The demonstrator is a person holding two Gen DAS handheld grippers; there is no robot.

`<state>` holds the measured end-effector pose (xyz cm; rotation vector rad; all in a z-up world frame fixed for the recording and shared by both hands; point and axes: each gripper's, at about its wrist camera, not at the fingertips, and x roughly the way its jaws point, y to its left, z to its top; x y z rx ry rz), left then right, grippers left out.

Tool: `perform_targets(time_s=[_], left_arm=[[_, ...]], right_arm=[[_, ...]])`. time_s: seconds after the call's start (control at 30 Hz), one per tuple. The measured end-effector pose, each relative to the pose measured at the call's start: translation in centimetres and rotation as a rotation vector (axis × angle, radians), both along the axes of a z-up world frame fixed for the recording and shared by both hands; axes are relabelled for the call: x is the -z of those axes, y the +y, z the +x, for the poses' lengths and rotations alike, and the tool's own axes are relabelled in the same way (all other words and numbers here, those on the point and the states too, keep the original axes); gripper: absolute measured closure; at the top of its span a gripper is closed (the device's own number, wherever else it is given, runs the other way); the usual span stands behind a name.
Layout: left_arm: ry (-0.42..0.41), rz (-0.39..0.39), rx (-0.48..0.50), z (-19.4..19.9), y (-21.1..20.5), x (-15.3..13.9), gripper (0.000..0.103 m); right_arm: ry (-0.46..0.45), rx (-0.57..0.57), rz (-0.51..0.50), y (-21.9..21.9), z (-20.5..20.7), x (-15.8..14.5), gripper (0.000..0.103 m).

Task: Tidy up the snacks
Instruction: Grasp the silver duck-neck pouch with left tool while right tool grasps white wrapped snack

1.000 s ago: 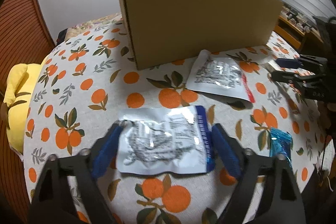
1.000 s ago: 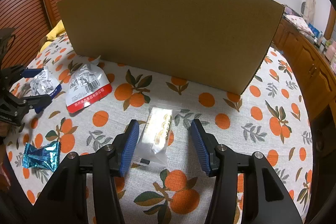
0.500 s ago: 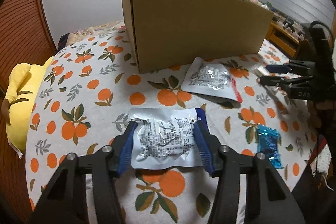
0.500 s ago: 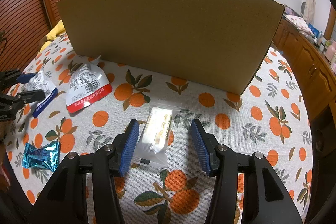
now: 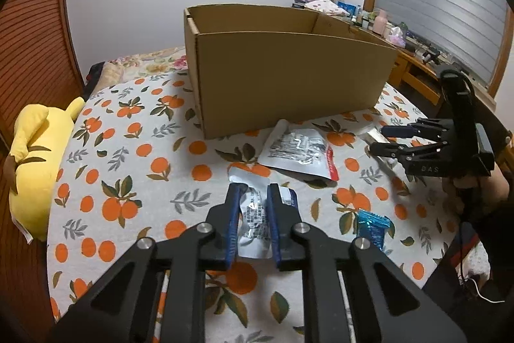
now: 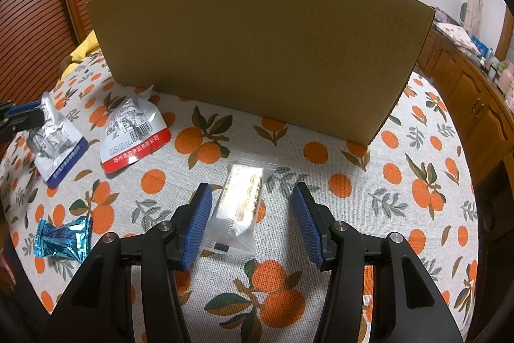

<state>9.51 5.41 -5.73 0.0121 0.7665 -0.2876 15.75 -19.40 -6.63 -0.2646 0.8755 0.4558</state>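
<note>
My left gripper (image 5: 252, 198) is shut on a silver snack packet with a blue edge (image 5: 255, 216) and holds it lifted above the table; the packet also shows in the right wrist view (image 6: 56, 143). My right gripper (image 6: 252, 201) is open, its fingers on either side of a clear packet of pale biscuits (image 6: 241, 201) that lies flat on the cloth. An open cardboard box (image 5: 289, 69) stands behind. A silver packet with a red edge (image 6: 133, 134) and a blue-wrapped candy (image 6: 62, 238) lie on the table.
The table has an orange-print cloth (image 6: 385, 182). A yellow plush toy (image 5: 35, 163) lies off its left edge. Wooden cabinets (image 6: 475, 105) with small items stand to the right.
My left gripper has closed on the blue-edged packet and raised it off the table, crumpling it. The right gripper has stayed open over the biscuit packet.
</note>
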Motion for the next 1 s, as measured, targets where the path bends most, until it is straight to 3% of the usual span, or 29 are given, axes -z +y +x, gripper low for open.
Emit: perform_targets(time_s=[0.43, 0.57, 1.0], left_arm=[[-0.065, 0.035, 0.046, -1.4, -2.4, -1.3, 0.093], [-0.081, 0.029, 0.056, -1.7, -2.8, -1.8, 0.093], [-0.153, 0.0, 0.061, -0.6, -3.6, -5.4, 0.093]], right_arm=[[0.002, -0.002, 0.004, 0.0, 0.0, 0.0, 0.05], [-0.01, -0.031, -0.005, 0.3, -0.4, -0.2, 0.082], [-0.058, -0.029, 0.028, -0.5, -1.6, -2.5, 0.083]])
